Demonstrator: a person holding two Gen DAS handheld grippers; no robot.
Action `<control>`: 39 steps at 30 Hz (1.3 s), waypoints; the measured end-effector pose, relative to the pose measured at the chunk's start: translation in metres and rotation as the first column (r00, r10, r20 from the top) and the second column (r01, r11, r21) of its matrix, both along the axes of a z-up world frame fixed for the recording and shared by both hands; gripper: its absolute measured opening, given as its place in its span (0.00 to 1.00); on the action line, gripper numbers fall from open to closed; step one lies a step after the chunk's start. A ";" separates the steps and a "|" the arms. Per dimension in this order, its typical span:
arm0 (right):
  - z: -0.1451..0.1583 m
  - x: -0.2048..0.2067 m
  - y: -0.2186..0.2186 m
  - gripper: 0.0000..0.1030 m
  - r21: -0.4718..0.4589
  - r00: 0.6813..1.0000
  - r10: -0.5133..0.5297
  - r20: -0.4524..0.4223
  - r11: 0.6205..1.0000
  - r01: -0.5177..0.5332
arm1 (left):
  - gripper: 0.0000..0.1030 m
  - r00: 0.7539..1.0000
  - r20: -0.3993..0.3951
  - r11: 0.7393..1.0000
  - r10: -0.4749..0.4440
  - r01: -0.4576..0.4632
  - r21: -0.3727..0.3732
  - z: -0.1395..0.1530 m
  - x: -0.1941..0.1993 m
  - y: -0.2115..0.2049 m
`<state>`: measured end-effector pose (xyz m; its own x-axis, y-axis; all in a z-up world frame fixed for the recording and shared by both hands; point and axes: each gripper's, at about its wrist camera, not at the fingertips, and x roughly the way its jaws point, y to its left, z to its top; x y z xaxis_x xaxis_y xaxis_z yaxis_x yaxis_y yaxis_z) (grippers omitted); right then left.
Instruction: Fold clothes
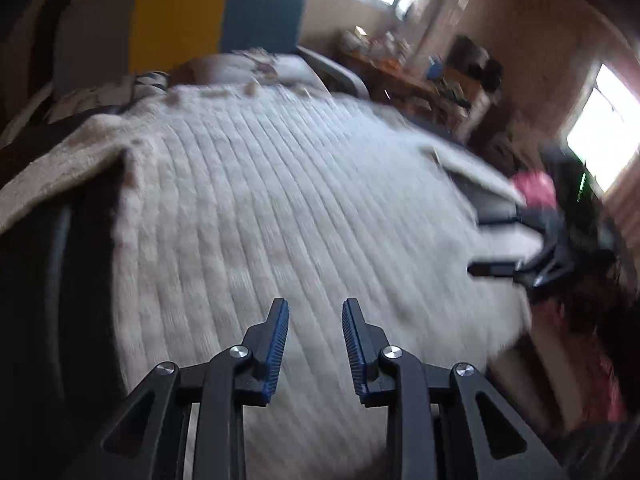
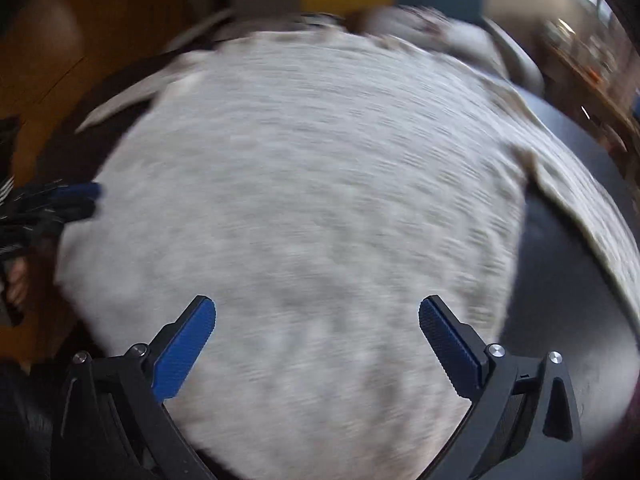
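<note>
Item: cream ribbed sweater [image 1: 280, 184], spread flat on a dark table [image 2: 560, 240], ribs running away from both cameras, one sleeve [image 2: 580, 208] trailing right.

Left hand-held gripper [image 1: 315, 312]: slightly parted, empty, directly over the near hem.

Right hand-held gripper [image 2: 318, 312]: wide apart, empty, over the body, nearer that sleeve.

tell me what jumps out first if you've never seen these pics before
A big cream ribbed knit sweater fills the middle of both views, spread over a dark surface. Over its near edge hover the two grippers with blue pads, the left gripper with jaws slightly apart, the right gripper spread wide, neither holding cloth. Behind the sweater stands a grey, yellow and blue striped backrest.
</note>
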<state>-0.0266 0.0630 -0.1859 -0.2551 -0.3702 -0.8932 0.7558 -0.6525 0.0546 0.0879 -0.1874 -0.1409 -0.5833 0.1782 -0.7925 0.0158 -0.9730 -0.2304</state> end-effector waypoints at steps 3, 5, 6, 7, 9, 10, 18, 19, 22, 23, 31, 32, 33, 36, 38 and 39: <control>-0.008 0.035 -0.007 1.00 0.048 0.997 0.077 -0.012 0.996 -0.077 | 0.27 0.999 0.017 0.999 -0.033 0.034 -0.004 -0.005 0.014 0.007; -0.029 0.033 -0.008 1.00 0.097 0.997 0.073 0.007 0.993 -0.073 | 0.28 0.998 0.028 0.998 -0.056 0.056 -0.007 -0.008 0.023 0.011; -0.036 0.032 -0.007 1.00 0.111 0.998 0.065 0.017 0.992 -0.066 | 0.28 0.997 0.034 0.998 -0.067 0.067 -0.008 -0.010 0.027 0.013; -0.036 0.029 -0.002 1.00 0.098 0.999 0.040 0.033 0.994 -0.043 | 0.28 0.998 0.028 0.998 -0.057 0.057 0.013 -0.009 0.029 0.009; -0.031 0.027 0.002 1.00 0.093 0.999 0.009 0.035 0.996 -0.012 | 0.28 1.000 -0.006 0.989 0.020 -0.019 0.144 -0.004 0.033 -0.021; -0.028 0.027 0.002 1.00 0.096 1.000 -0.002 0.028 0.995 -0.001 | 0.28 0.998 -0.020 0.975 0.065 -0.059 0.216 -0.002 0.035 -0.037; -0.004 0.014 -0.045 1.00 -0.021 1.000 0.003 0.004 1.000 -0.002 | 0.29 0.903 0.041 0.705 0.429 -0.363 0.609 -0.007 0.027 -0.181; -0.005 0.008 -0.051 1.00 -0.032 1.000 -0.009 0.005 0.999 0.009 | 0.29 0.897 0.052 0.688 0.440 -0.374 0.622 -0.009 0.019 -0.191; -0.007 -0.007 -0.068 1.00 -0.059 0.999 -0.039 0.008 0.997 0.039 | 0.29 0.892 0.072 0.670 0.446 -0.386 0.634 -0.018 -0.014 -0.207; -0.009 -0.010 -0.074 1.00 -0.054 0.999 -0.039 0.004 0.998 0.039 | 0.29 0.891 0.079 0.664 0.448 -0.390 0.639 -0.021 -0.025 -0.213; -0.029 -0.028 -0.092 1.00 0.002 0.999 -0.051 0.006 0.999 0.051 | 0.30 0.926 0.111 0.708 0.360 -0.349 0.614 -0.039 -0.111 -0.212; -0.032 -0.029 -0.093 1.00 0.006 0.999 -0.048 0.004 0.999 0.048 | 0.30 0.932 0.116 0.723 0.343 -0.341 0.600 -0.041 -0.119 -0.209; -0.032 -0.029 -0.093 1.00 0.006 0.999 -0.043 0.001 0.999 0.043 | 0.30 0.934 0.123 0.739 0.334 -0.341 0.581 -0.041 -0.125 -0.207; -0.029 -0.031 -0.098 1.00 0.011 0.999 -0.028 -0.039 1.000 0.029 | 0.08 0.931 0.139 0.785 0.338 -0.361 0.503 -0.039 -0.133 -0.199; -0.025 -0.035 -0.103 1.00 0.004 0.997 -0.023 -0.071 1.000 0.023 | 0.05 0.917 0.131 0.813 0.377 -0.396 0.427 -0.033 -0.131 -0.195; -0.025 -0.037 -0.105 1.00 0.006 0.997 -0.022 -0.077 1.000 0.023 | 0.05 0.911 0.122 0.832 0.393 -0.409 0.375 -0.031 -0.129 -0.191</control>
<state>-0.0639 -0.0424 -0.2108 -0.3313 -0.3573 -0.8733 0.7428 -0.6695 -0.0079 -0.0413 -0.3789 -0.1719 -0.6410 0.2292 -0.7325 0.4018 -0.7129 -0.5747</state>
